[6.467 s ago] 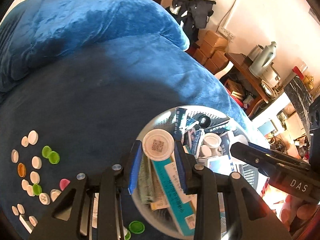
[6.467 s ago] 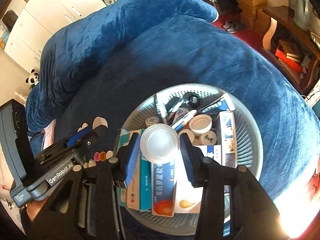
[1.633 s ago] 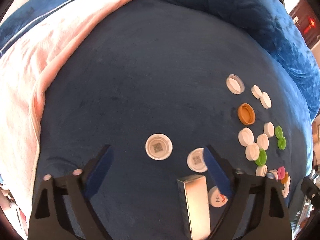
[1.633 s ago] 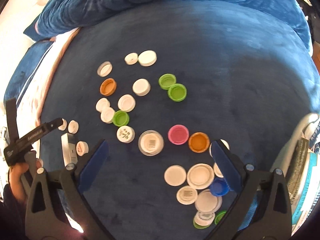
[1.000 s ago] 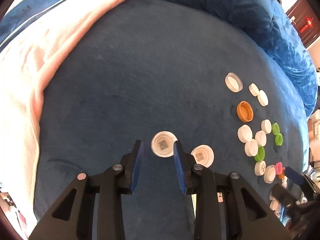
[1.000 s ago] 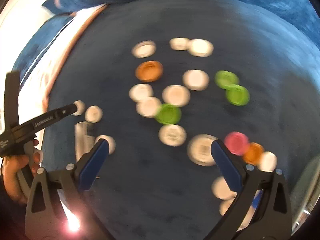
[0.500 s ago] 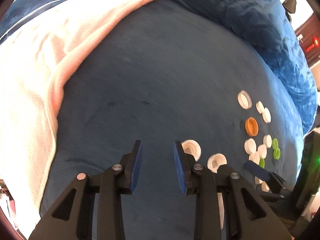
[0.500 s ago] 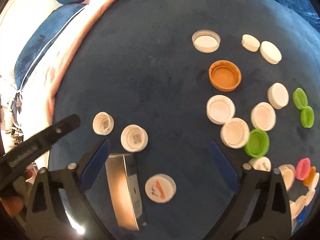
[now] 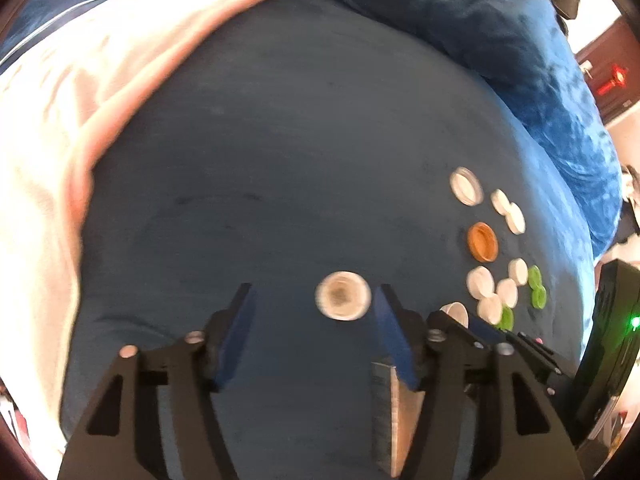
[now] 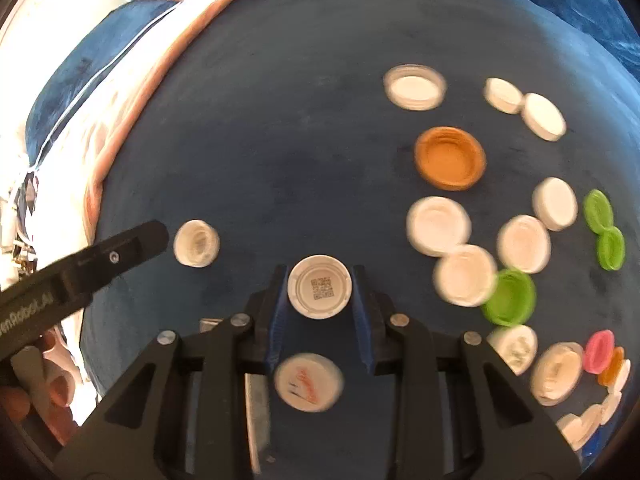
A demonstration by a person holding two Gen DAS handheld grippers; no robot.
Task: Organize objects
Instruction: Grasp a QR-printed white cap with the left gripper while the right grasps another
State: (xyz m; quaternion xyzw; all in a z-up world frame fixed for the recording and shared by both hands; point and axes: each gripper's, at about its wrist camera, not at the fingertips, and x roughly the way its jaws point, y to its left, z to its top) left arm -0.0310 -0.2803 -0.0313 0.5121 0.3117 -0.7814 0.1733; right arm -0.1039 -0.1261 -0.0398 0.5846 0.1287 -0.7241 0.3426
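**Right gripper clamps QR cap; left gripper spreading around a second white cap**

Right gripper [image 10: 320,294]: pads pressed on both sides of a white QR cap [image 10: 319,291], jaws narrow and closed on it. Cap sits flat on the dark blue bed [image 10: 280,140], print up. Just behind the fingertips, between the arms, lies a white cap with red print [image 10: 309,381], not gripped. A silver box [image 10: 256,408] is partly hidden under the gripper's left arm.

Left gripper [image 9: 312,332]: jaws opening, roughly half spread. A blurred white cap [image 9: 343,295] lies between the tips, nearer the right-side pad; pads not touching it, nothing held. The silver box edge shows just under its right finger.

Further out, right of the right gripper: loose white caps [image 10: 438,225], a green cap [image 10: 509,297], then a pink cap [image 10: 599,350] at the far right edge. Ahead and right: an orange cap [image 10: 450,158] lying open side up, a clear-rimmed lid [image 10: 415,87] beyond it. Far left of both grippers: pink blanket [image 9: 80,100]. Far ahead: a rumpled blue duvet [image 9: 460,32].

Step in hand, judged: sorting caps into groups on the bed; right has just secured the QR cap, lift not started. Left looks to be either lining up on its cap or letting it go, cannot tell which.

Next move calls for: lift the QR cap straight up clear of the red-print cap behind it, carry it to its group, set it flat. Left needs centring on its cap if a grasp is meant.
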